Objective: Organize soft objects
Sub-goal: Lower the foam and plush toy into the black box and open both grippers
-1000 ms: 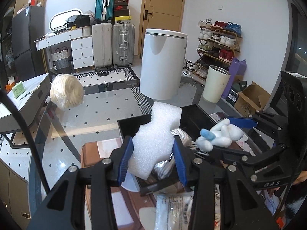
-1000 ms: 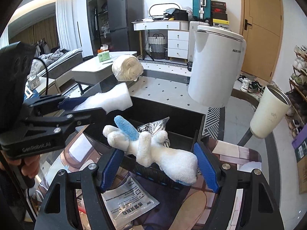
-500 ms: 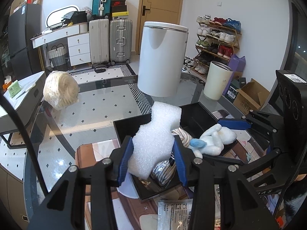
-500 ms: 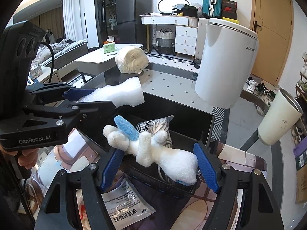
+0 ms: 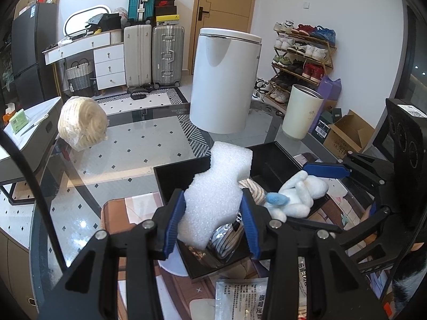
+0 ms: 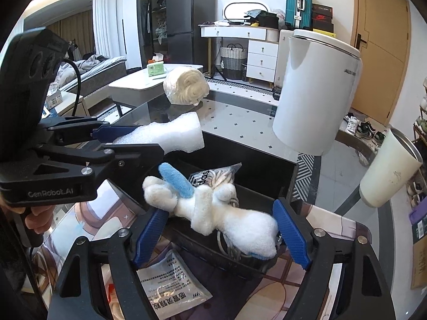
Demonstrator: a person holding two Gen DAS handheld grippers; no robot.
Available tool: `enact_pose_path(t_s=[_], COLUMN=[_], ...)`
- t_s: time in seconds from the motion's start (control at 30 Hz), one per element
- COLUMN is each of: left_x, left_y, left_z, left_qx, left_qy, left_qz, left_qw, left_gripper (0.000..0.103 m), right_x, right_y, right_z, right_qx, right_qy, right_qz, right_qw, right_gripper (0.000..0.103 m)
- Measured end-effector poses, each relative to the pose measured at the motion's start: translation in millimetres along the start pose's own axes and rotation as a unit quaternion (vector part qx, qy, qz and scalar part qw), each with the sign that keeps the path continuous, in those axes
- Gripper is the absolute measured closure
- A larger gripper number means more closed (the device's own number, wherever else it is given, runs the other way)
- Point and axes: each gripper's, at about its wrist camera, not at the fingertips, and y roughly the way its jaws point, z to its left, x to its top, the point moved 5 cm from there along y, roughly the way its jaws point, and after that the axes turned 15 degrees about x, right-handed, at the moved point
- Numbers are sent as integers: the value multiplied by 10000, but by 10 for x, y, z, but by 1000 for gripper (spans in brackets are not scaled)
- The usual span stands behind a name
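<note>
While the left gripper (image 5: 212,220) pinches a white foam block (image 5: 217,188) between its blue pads, the block juts up and forward over the near-left part of the black bin (image 5: 277,160), above a clear bag of striped fabric (image 5: 226,240) lying in the bin. To its right, the right gripper (image 6: 221,230) has a white plush toy (image 6: 226,218) with a blue ear lying crosswise between its jaws, which have just been opening; the toy's head reaches toward the left pad and its body toward the right pad, though whether either pad presses on it cannot be told, and the toy rests on the bin's near wall and the things inside. In the left wrist view the two grippers stand close together over the bin, their frames near but apart. Beyond the bin's far wall the glass table (image 5: 128,160) lies open up to a wrapped bundle of pale yarn (image 5: 81,122), a tall white bin (image 5: 224,80) and a cream cup (image 5: 301,116). Printed plastic packets (image 6: 170,285) lie on the patterned mat (image 6: 333,226) just in front of the bin. Both grippers slope downward toward the bin, and a person's fingers (image 6: 37,217) wrap the left gripper's handle.
</note>
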Motion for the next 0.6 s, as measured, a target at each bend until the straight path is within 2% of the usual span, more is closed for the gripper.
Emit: enact_pose_path(t_s=[0.3,0.43,0.47,0.5,0.53,0.6], left_x=[-3,-40,-49,-60,-67,-71], left_y=[0,13,17,27,34,7], left_z=[45,2,-4,-15,-23,-45], left_qx=[33,-5,-2,19,27,-35], left_qy=[-55,-20,-8,-4,-3,-13], left_qz=[51,69,72,99,130,117], left_qw=[10000,10000,10000,9999,9999,9999], left_gripper=[61,60,56,45,40,38], right_x=[54,54,37,20,3,-30], right_y=[103,104,85,59,30,-29], right_z=[157,178,175,172,168,156], right_qx=[303,248,240,204,146,41], right_qy=[-177,-170,-159,-169,-185,-199], right_qz=[-17,-24,-10,-13,-7,5], right_qw=[9994,9995,9996,9996,9997,9998], right_gripper=[21,17,17,17,17,17])
